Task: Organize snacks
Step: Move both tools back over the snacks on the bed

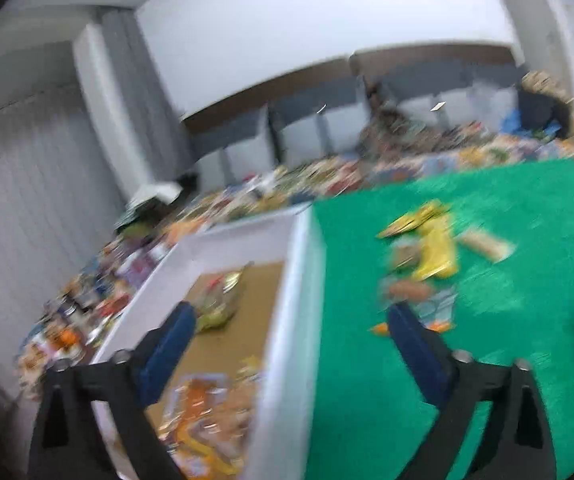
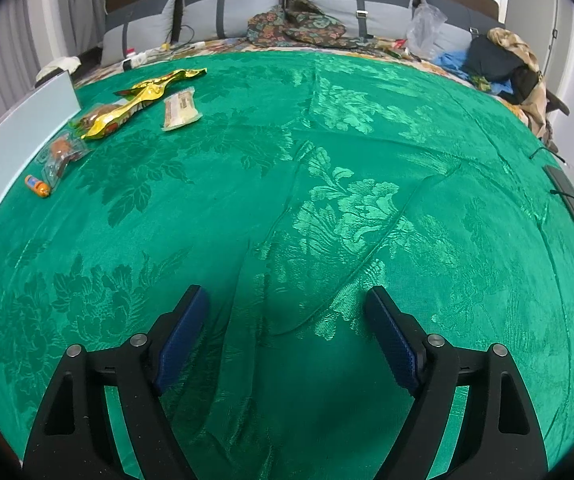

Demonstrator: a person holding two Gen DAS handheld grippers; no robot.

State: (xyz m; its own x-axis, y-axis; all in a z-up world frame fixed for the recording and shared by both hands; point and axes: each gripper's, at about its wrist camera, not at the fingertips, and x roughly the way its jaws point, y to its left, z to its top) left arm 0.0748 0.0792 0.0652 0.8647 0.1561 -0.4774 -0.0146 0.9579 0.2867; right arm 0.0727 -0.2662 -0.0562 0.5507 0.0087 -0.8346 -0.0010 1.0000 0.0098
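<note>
Left gripper [image 1: 289, 322] open, straddling the box wall [image 1: 287, 300]; snacks [image 1: 427, 252] lie ahead. Right gripper [image 2: 287, 308] open, empty, well apart from them.

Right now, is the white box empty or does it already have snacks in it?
Not empty. The left wrist view shows the white box holding a blurred greenish packet farther in and an orange packet nearer the camera.

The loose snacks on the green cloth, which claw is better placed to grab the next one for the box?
Left. The left claw is open over the white box wall, with the yellow packet and other snacks just ahead. The right claw, also open, faces bare green cloth, the snacks far off to its left.
</note>
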